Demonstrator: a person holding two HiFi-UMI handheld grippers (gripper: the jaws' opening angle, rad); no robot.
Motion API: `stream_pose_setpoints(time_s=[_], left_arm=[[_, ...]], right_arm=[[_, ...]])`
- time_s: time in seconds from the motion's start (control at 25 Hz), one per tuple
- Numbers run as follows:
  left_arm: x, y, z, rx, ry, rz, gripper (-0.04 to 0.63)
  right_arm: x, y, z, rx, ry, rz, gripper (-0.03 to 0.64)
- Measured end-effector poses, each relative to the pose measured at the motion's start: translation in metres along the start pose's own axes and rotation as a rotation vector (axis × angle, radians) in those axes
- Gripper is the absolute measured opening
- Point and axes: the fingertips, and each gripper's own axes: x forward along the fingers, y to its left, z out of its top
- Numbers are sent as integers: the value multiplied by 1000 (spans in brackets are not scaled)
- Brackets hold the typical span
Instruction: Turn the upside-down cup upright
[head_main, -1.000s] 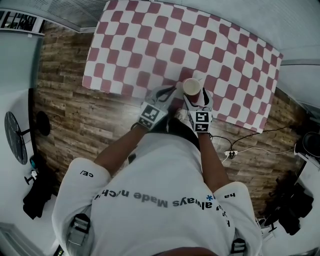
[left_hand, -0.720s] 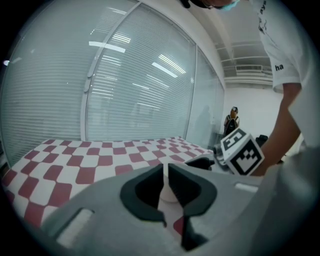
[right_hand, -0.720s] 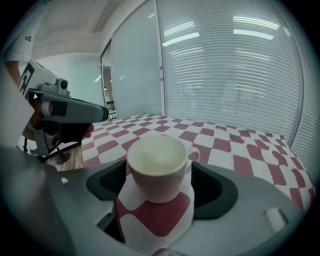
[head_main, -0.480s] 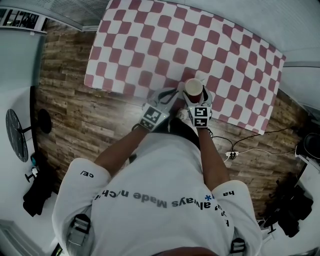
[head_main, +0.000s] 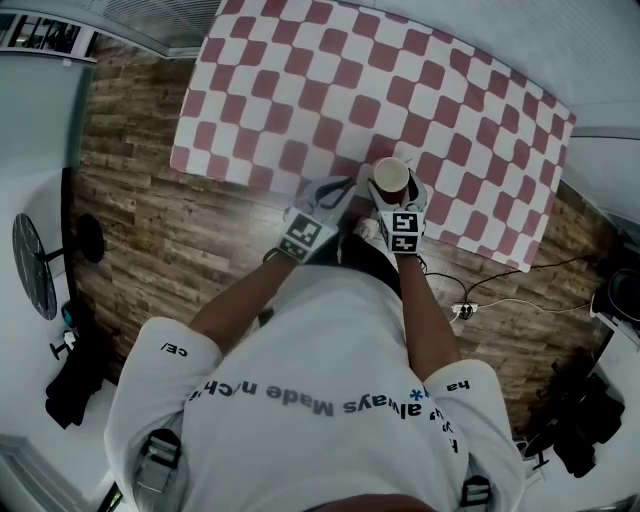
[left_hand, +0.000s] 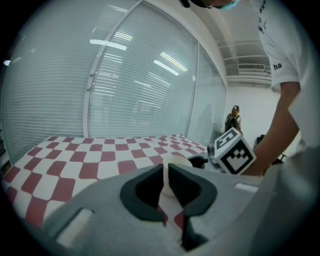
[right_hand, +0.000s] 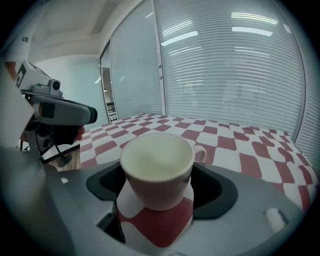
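The right tongs (right_hand: 159, 192) are clamping the cup (right_hand: 157, 162) between their pads. The cup is sitting upright with its mouth facing up and its handle pointing away, by the near edge of the checkered bench (head_main: 300, 90). The left tongs (left_hand: 166, 185) are hovering just beside it, closed to a slit and gripping nothing. I am counting two tongs, one cup and one bench.
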Motion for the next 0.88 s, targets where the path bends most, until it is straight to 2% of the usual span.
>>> stream_pose_setpoints(time_s=[0.68, 0.88], left_arm=[[-2, 6, 8, -4, -14, 16, 34], [-3, 6, 21, 4, -35, 22, 34]], right_arm=[[-22, -7, 40, 95, -98, 30, 402], [-38, -3, 64, 33, -124, 39, 402]])
